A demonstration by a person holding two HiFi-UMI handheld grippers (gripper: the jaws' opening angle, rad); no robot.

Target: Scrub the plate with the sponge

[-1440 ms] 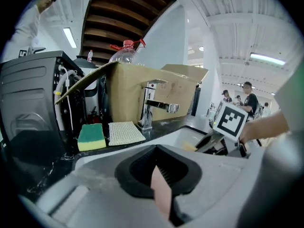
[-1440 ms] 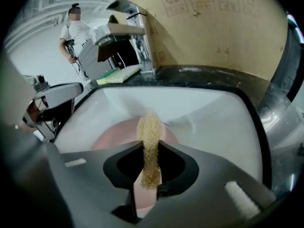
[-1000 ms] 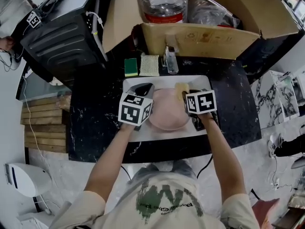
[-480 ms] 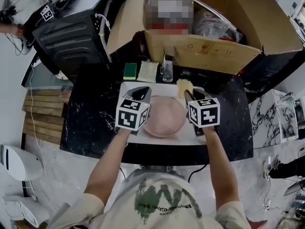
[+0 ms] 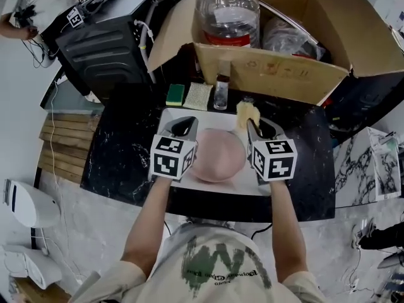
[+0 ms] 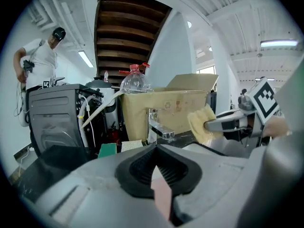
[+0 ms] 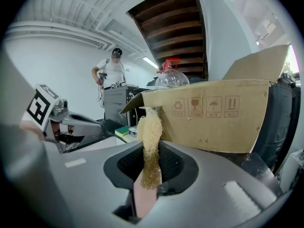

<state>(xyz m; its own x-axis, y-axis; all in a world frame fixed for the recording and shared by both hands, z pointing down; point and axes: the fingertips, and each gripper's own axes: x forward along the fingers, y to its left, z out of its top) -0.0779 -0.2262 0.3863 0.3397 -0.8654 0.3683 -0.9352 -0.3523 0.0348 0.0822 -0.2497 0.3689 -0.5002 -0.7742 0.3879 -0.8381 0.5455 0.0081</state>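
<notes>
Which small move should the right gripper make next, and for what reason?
Probably bring the right gripper inward until the sponge meets the plate. It is clamped but sits beyond the far rim, while the left gripper holds the plate's edge.

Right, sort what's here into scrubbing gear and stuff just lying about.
For the job: pink plate; yellow sponge, clamped in right gripper.
Lying about: green sponge; ribbed pad; small bottle; cardboard box; water jug.

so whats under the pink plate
A white tray on the black counter, showing beyond the pink plate, whose rim the left claw grips. The plate covers the tray's middle, so nothing there can be seen.
</notes>
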